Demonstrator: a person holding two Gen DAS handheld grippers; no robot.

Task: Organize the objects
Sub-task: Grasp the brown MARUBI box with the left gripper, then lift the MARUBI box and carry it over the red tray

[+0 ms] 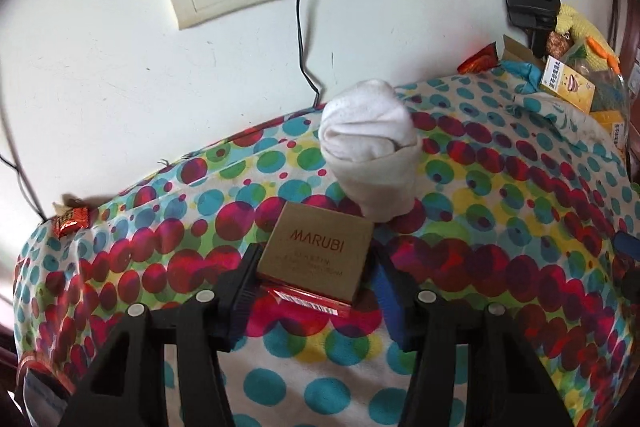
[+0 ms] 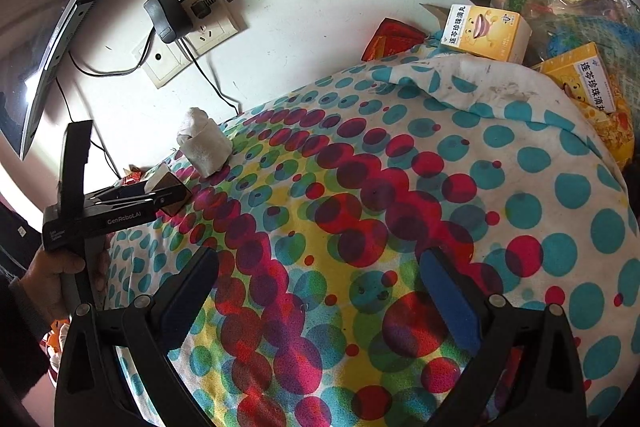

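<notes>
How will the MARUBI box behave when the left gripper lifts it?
The MARUBI box looks like stiff cardboard with flat sides, so the left gripper, closing around it, should hold it squarely. It is probably light. Its glossy red base may slip a little, and hard squeezing could dent it.

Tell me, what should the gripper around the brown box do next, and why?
Probably lift a little. The left gripper has its pads against both sides of the MARUBI box, which sits on the dotted cloth next to the white sock. Raising it first should keep the sock from being dragged.
</notes>
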